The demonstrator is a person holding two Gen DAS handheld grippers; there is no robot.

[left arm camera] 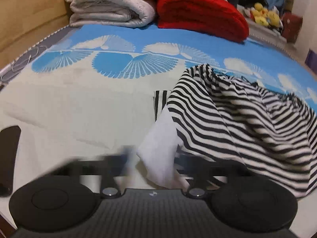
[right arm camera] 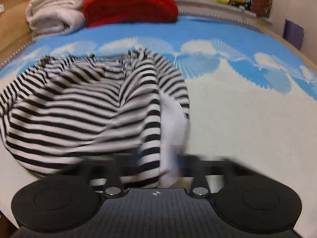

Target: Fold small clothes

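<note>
left hand-held gripper (left arm camera: 156,158): pinching shirt (left arm camera: 247,123) hem | right hand-held gripper (right arm camera: 170,158): pinching hem loosely | risk: hem is slipping out, shirt is bunching on bed (left arm camera: 69,103)

the right gripper (right arm camera: 158,158) is low over the blue and white bed cover (right arm camera: 247,109), with a black and white striped shirt (right arm camera: 79,109) bunched up at its blurry tips, and a red blanket (right arm camera: 130,4) far behind.

Soft striped knit garment (left arm camera: 247,119) on matt woven bedspread (left arm camera: 79,103)
</note>
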